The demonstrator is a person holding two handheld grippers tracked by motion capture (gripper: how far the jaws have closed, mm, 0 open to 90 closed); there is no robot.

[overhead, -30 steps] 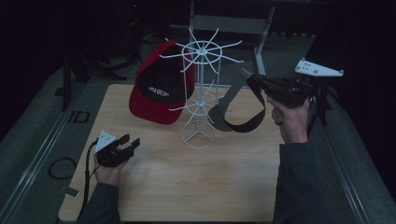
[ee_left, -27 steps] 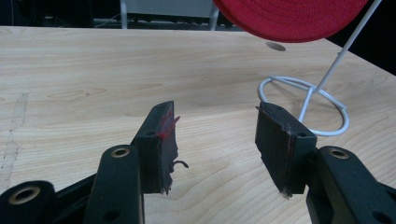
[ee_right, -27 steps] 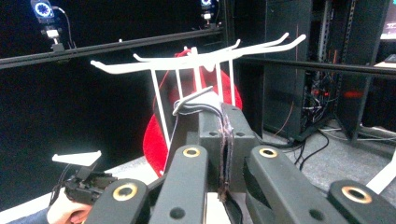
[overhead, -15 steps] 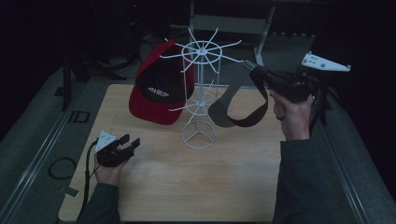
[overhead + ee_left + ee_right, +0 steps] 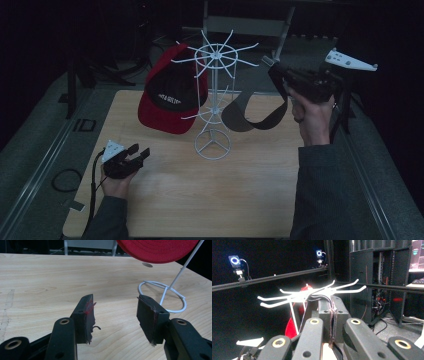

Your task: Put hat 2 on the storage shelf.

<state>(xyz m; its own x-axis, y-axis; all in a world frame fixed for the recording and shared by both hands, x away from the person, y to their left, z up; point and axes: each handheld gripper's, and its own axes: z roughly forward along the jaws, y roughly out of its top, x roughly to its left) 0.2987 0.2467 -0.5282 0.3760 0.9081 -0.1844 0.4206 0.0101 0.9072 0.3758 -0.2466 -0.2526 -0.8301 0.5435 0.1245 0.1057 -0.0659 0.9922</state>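
A white wire rack [image 5: 214, 102] with radiating hooks stands in the middle of the wooden table [image 5: 210, 200]. A red and black cap [image 5: 170, 95] hangs on its left side. My right gripper [image 5: 272, 67] is raised at the rack's right, level with the upper hooks, and shut on the back edge of a dark grey cap [image 5: 250, 114] that dangles below it. In the right gripper view the jaws [image 5: 333, 315] pinch thin dark fabric just before the hooks [image 5: 312, 293]. My left gripper [image 5: 142, 151] rests low on the table at the front left, open and empty [image 5: 115, 312].
The rack's ring base [image 5: 162, 296] lies a short way ahead of the left gripper, with the red cap's brim [image 5: 157, 248] overhanging it. Grey padded edging [image 5: 45, 150] surrounds the table. Dark frames and equipment stand behind.
My right gripper has lifted the dark cap a little, up toward the rack's upper hooks. The left gripper has kept still.
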